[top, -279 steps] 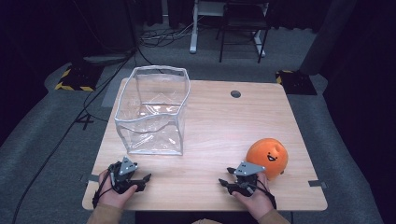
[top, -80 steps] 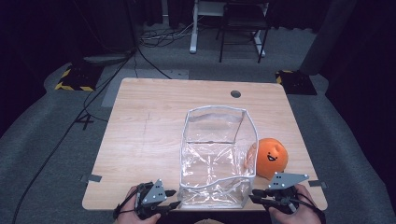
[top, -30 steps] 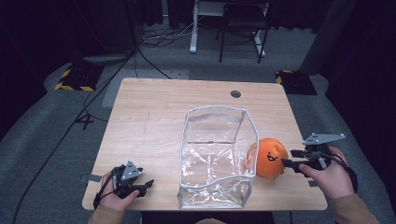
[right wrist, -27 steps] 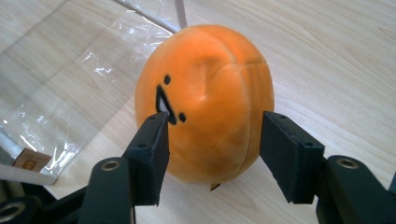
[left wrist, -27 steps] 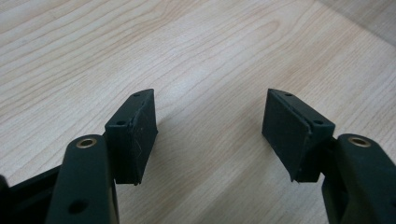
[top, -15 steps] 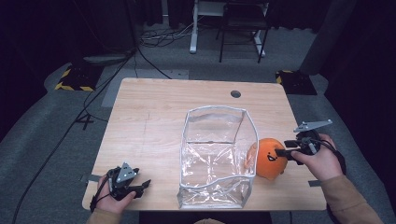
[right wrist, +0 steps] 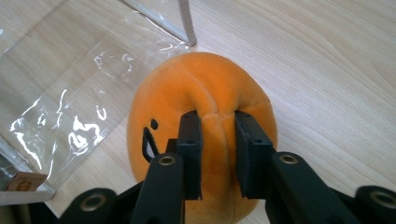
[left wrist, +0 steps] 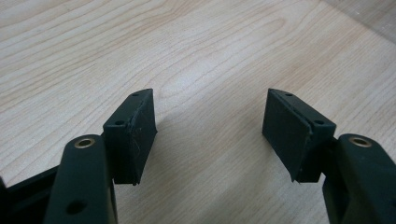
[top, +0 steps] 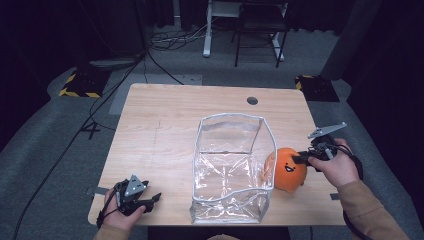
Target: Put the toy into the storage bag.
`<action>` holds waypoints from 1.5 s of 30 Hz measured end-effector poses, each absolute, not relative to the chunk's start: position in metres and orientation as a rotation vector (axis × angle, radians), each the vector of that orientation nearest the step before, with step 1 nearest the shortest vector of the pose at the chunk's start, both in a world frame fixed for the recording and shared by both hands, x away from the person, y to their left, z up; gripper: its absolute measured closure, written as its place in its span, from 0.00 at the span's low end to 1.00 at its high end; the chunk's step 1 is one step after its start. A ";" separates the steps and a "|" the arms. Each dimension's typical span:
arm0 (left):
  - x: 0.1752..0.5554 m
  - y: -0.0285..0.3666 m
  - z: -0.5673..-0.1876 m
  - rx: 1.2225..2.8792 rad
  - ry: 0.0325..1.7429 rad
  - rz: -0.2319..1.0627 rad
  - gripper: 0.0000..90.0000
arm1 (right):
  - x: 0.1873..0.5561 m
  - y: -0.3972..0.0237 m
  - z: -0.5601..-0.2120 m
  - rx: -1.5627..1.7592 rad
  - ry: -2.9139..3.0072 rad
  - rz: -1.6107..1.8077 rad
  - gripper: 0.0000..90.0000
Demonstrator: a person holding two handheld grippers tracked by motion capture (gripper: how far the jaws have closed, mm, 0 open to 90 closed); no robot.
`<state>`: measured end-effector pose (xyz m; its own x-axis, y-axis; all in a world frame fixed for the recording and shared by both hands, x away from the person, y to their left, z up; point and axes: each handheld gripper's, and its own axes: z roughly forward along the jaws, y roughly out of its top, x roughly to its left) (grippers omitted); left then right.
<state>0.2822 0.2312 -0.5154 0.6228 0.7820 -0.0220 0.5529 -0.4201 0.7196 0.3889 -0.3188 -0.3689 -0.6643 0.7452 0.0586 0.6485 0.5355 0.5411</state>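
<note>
Grasp done, packing left: right gripper (right wrist: 217,154), fingers just closing, pinches a fold of the orange plush toy (right wrist: 201,107) on the table (top: 165,115) just beside the clear bag (top: 232,170), not yet inside; left gripper (left wrist: 210,130) idles, fingers spread over bare wood.

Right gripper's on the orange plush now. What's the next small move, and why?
Probably lift it straight up. The right gripper has just closed, pinching a fold of the orange plush toy, which sits on the table against the clear bag, open-topped beside it.
</note>
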 end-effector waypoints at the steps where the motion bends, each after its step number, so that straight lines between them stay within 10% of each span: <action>1: 0.282 0.231 -0.515 2.137 1.042 0.414 0.39 | 0.387 -0.318 -0.367 1.185 2.593 0.797 0.85; 45: 0.294 0.230 -0.515 2.137 1.046 0.402 0.36 | 0.354 -0.335 -0.255 1.022 2.478 0.871 0.87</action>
<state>0.2937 0.2296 -0.5152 0.6234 0.7813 -0.0312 0.5595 -0.4178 0.7159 0.3538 -0.3354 -0.2554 -0.6919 0.7194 -0.0610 0.5229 0.5575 0.6448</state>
